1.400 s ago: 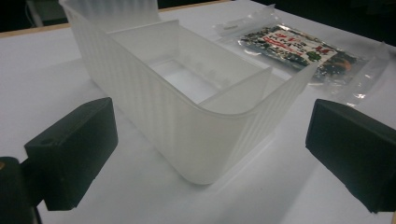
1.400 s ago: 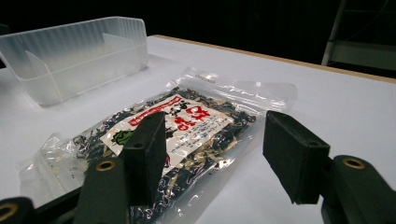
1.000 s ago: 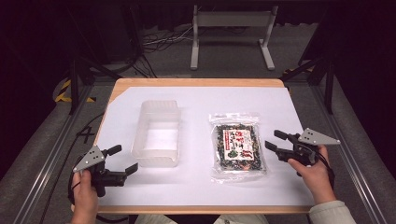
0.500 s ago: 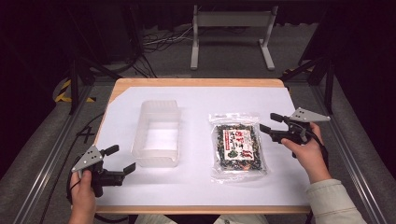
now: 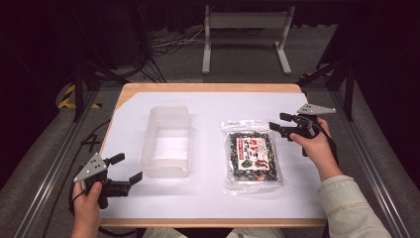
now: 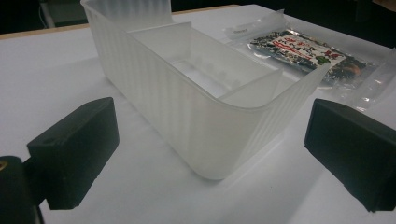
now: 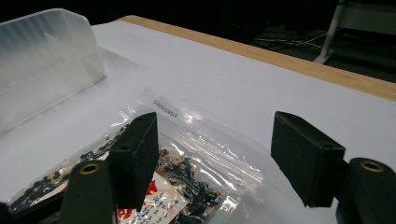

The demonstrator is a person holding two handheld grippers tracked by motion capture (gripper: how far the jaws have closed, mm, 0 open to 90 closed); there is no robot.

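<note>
We are looking down on a white sheet (image 5: 213, 198) spread over the table (image 5: 208, 88). At its middle sits the clear tub (image 5: 166, 141), upright and open-topped, and we take everything from there.

Just right of the tub lies the bag (image 5: 251, 154), flat on the sheet, a clear zip pouch of dark dried bits with a red and white label. It is apart from the tub, not touching it.

The right gripper (image 5: 281, 124) hovers at the bag's far right corner, on the side away from the tub, pointing toward the tub. Its jaws stand wide and grip nothing. In the right gripper view we see the bag's sealed top edge (image 7: 196, 140) running between and under the jaws, the tub (image 7: 42, 60) beyond at left.

The left gripper (image 5: 126, 168) is near the tub's near left corner, jaws wide too, nothing between them. In the left gripper view we see the tub (image 6: 196, 102) just ahead of the spread jaws, the bag (image 6: 313, 51) past it.
</note>
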